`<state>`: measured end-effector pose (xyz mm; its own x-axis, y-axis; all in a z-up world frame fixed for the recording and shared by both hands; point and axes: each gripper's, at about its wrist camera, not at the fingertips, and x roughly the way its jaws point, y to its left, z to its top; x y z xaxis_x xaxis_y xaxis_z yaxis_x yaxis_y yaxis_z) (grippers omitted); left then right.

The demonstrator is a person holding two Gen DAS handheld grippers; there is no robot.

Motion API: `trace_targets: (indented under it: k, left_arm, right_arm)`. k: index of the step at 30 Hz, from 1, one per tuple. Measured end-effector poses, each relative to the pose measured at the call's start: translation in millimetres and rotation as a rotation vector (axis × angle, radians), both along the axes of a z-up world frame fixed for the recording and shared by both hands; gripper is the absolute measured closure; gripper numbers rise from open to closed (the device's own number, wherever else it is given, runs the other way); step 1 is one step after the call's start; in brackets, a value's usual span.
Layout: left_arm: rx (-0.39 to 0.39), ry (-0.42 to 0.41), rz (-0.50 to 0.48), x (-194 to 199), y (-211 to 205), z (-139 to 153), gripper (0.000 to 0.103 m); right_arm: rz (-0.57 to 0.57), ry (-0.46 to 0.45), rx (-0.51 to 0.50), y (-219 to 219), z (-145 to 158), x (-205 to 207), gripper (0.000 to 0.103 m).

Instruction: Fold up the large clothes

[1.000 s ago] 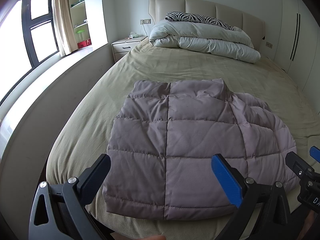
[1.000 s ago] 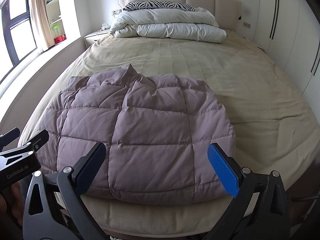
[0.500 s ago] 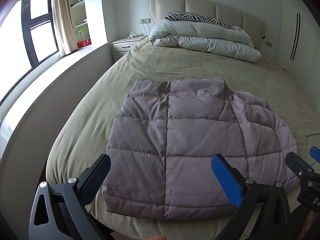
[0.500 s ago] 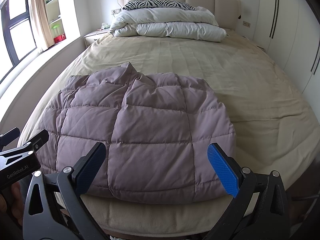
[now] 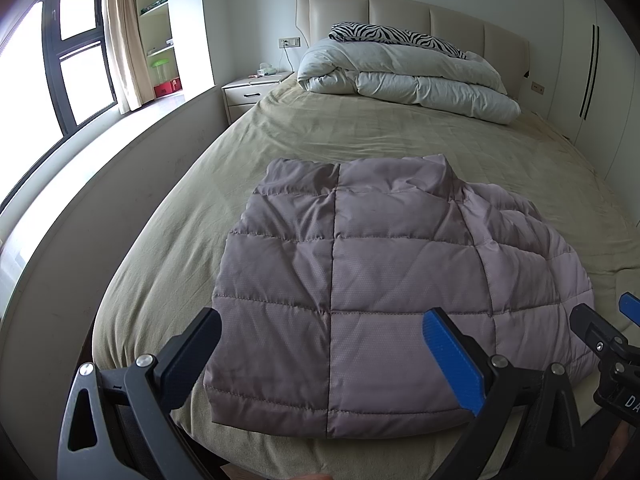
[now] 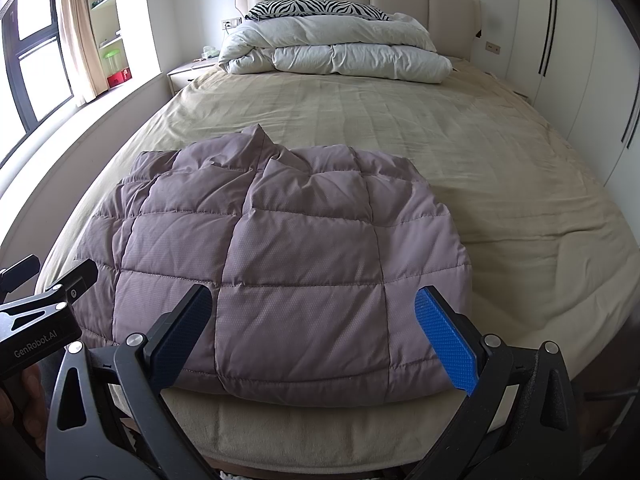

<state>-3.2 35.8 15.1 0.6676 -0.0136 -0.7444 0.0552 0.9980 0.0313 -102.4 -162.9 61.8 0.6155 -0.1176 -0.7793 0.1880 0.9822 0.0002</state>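
Note:
A mauve quilted puffer jacket [image 5: 384, 280] lies folded into a compact block at the foot of the bed; it also shows in the right wrist view [image 6: 288, 256]. My left gripper [image 5: 324, 360] is open and empty, held just above the jacket's near edge. My right gripper [image 6: 316, 332] is open and empty, held over the near edge of the jacket's right half. Each gripper shows at the side of the other's view.
The bed [image 5: 360, 132] has a beige sheet. A folded white duvet [image 5: 408, 76] and a zebra pillow [image 5: 392, 34] lie at the headboard. A low wall and window are on the left, a nightstand [image 5: 248, 92] at the far left, wardrobes [image 6: 592, 52] on the right.

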Motion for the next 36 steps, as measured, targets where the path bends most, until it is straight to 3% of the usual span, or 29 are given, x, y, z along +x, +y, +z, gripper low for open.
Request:
trace_targets:
  k: [36]
  left_arm:
    - [-0.006,-0.006,-0.024,-1.4,-5.4,-0.9,0.000]
  right_arm:
    - [-0.002,0.004,0.005,0.0,-3.7,-5.3,0.000]
